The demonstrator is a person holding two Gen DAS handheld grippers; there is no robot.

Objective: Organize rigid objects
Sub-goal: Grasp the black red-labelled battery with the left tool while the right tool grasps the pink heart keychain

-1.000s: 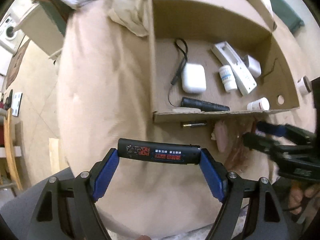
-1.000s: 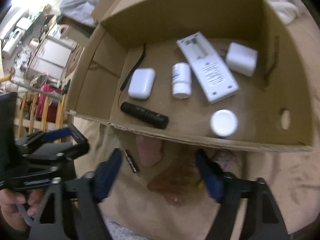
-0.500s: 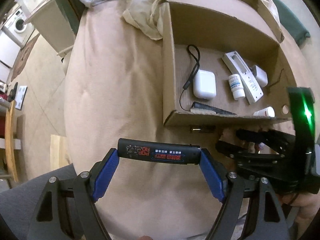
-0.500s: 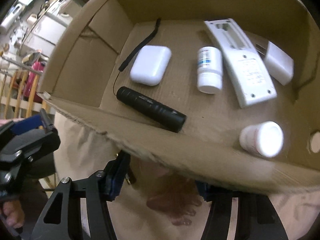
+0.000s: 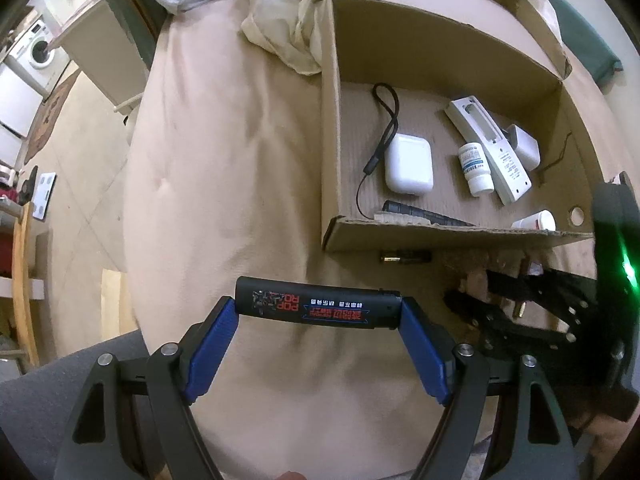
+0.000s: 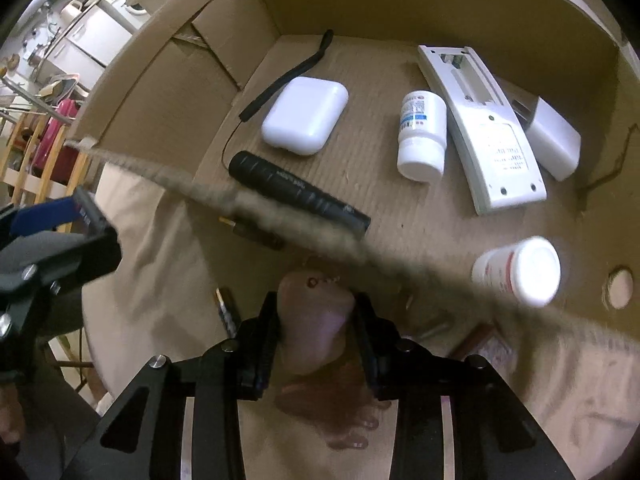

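Two grippers work: the left gripper pinches a black lighter crosswise, short of the cardboard box ahead-right, while the nearer right gripper squeezes a pink object at its front wall.

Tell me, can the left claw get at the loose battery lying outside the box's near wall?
Probably not yet. The left claw is already shut on the black lighter. The battery itself lies uncovered on the bed, just ahead beside the cardboard box, so the path looks free once the lighter is dropped.
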